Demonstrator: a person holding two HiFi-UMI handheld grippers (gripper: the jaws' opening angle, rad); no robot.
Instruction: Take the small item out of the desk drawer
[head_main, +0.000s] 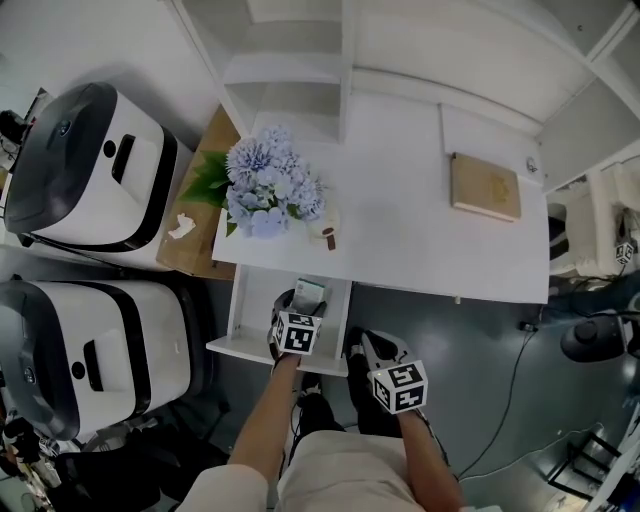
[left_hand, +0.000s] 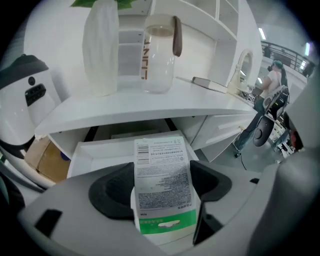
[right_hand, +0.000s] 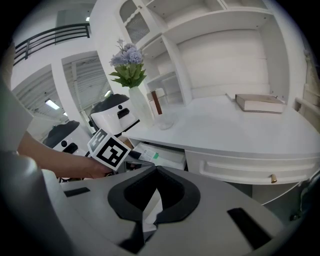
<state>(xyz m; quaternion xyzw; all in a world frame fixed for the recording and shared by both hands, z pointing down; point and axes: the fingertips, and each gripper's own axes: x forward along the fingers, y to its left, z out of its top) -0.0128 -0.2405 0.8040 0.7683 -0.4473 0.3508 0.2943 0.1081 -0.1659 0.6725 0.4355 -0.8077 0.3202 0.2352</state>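
Note:
The desk drawer (head_main: 243, 300) is pulled out under the left part of the white desk (head_main: 400, 220). My left gripper (head_main: 303, 305) hangs over the drawer, shut on a small white box (head_main: 309, 293) with fine print and a green band. In the left gripper view the box (left_hand: 161, 150) stands upright between the dark pads (left_hand: 112, 192), above the open drawer (left_hand: 95, 150). My right gripper (head_main: 365, 345) sits lower and to the right, in front of the desk. In the right gripper view its jaws (right_hand: 155, 170) meet with nothing between them.
A vase of blue flowers (head_main: 268, 185) and a glass jar (head_main: 325, 228) stand on the desk just above the drawer. A tan book (head_main: 485, 186) lies at the right. Two white and black machines (head_main: 95, 165) stand at the left. A shut drawer with a knob (right_hand: 272, 177) is beside the open one.

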